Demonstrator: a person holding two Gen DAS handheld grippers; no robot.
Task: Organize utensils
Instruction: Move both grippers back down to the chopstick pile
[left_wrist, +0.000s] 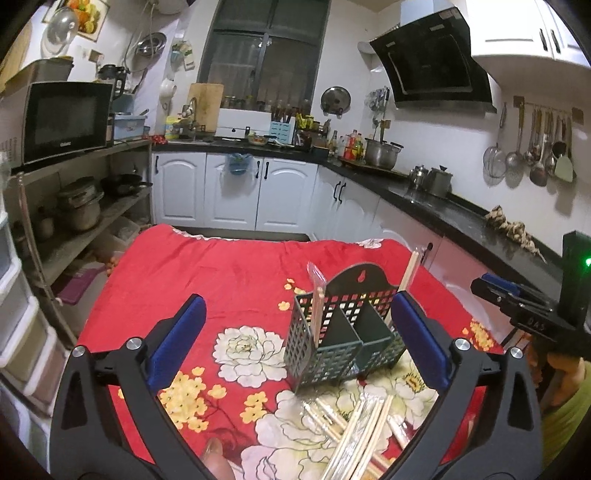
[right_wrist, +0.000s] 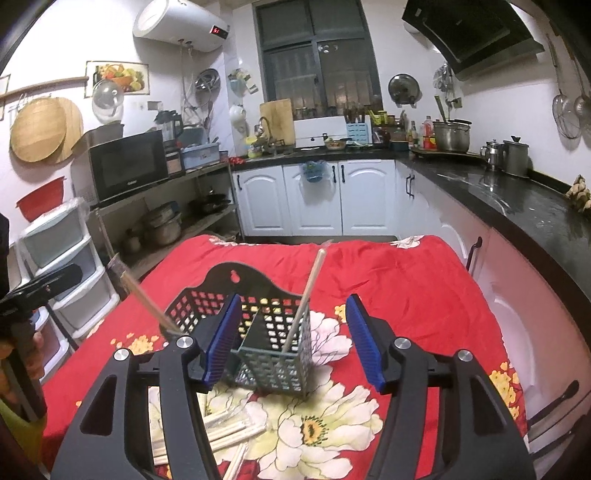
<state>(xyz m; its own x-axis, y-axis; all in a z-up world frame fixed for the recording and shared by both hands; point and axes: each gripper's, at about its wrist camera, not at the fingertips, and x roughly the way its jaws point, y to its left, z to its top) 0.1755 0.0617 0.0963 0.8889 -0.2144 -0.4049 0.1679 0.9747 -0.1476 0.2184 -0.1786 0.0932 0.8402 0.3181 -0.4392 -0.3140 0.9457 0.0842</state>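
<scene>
While the wrapped chopsticks (left_wrist: 364, 439) lie loose on the red cloth (left_wrist: 229, 280) before the caddy (left_wrist: 343, 328) (light, stiff, slick-sleeved), pinch one mid-length. Left gripper (left_wrist: 295, 339) and right gripper (right_wrist: 291, 343) both gape, holding nothing.

My left claw (left_wrist: 295, 332) gapes wide over the red floral cloth (left_wrist: 221, 273), nothing between its blue pads (left_wrist: 177, 332). Just right of centre stands a dark green caddy (left_wrist: 340, 332), wrapped chopsticks (left_wrist: 318, 295) upright in its left compartment. More chopsticks (left_wrist: 358, 432) lie piled near me. My right claw (left_wrist: 517, 302) shows at far right.
</scene>
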